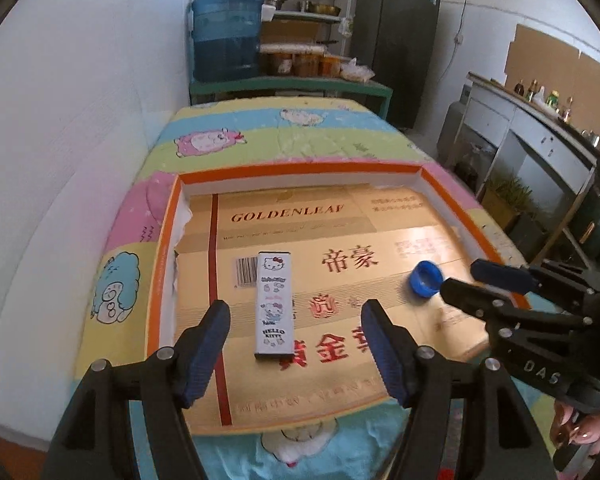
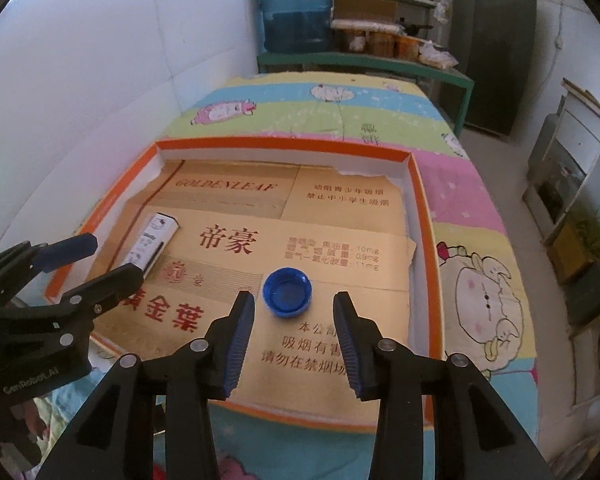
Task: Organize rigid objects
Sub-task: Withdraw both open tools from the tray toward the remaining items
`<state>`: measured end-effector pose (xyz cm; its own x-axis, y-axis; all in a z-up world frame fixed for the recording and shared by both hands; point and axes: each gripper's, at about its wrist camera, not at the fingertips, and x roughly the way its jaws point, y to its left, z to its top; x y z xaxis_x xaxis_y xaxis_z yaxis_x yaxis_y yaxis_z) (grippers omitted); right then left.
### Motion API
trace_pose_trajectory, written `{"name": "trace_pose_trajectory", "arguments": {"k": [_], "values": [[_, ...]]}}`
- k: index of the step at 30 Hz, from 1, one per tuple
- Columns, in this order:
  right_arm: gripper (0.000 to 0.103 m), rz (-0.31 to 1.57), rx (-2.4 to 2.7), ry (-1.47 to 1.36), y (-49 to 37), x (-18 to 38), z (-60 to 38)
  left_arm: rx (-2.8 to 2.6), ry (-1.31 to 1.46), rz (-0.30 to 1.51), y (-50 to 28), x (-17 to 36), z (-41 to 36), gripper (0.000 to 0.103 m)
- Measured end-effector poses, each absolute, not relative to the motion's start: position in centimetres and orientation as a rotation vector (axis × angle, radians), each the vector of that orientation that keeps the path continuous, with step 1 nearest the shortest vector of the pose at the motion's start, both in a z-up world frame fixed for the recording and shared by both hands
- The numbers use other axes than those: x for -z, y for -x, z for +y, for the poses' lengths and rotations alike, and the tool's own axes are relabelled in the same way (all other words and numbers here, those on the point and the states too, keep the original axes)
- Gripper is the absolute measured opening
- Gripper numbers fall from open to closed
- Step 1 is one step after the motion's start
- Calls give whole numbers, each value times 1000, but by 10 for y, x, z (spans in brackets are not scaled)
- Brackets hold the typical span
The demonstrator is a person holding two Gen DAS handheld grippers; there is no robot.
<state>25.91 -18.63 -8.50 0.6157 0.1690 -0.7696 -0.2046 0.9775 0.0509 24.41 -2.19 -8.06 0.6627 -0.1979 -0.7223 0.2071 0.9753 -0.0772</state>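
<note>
A white Hello Kitty box (image 1: 274, 304) lies flat on gold cardboard inside an orange-rimmed tray (image 1: 300, 169). My left gripper (image 1: 295, 312) hangs over the box's near end, open wide, pads clear of it. A blue bottle cap (image 2: 287, 291) lies hollow side up on the cardboard, just ahead of my right gripper (image 2: 293, 300), which is open with no pad touching the cap. In the left wrist view the cap (image 1: 424, 278) sits by the right gripper (image 1: 460, 280). The right wrist view shows the left gripper (image 2: 116, 256) in front of the box (image 2: 156, 236) and the tray rim (image 2: 284, 146).
The tray rests on a bed with a cartoon sheet (image 1: 300, 136) against a white wall (image 1: 80, 120) at left. Beyond the bed stand a blue water jug (image 1: 226, 32), shelves with pots (image 1: 300, 12) and a dark fridge (image 1: 396, 40). A counter with bottles (image 1: 540, 120) runs along the right.
</note>
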Motion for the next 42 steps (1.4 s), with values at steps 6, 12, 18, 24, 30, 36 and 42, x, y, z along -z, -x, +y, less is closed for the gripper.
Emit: {"name": "trace_pose_trajectory", "arguments": {"k": [6,12,18,24,30,36,42], "values": [[42,856,-214,32,-238,71,-184,218,16,774,-221,62,-19,68],[42,830,-214,34,-210,58,-181,221,17,734,-195,47,-19,68],[42,807,-212,30,-179,47,-180,206,12,702,-169,35,-17,68],[42,786,-210,22,-139,36,-184,209,23,675,-138,26,-10,68],[42,772,-227,16,-90,35,-180,212,42,674,-115,26,-1,68],[42,773,-225,1,-43,47,-171,211,50,665,-87,30,5,67],[42,798,-218,-5,-3,71,-152,207,58,665,-65,37,12,67]]}}
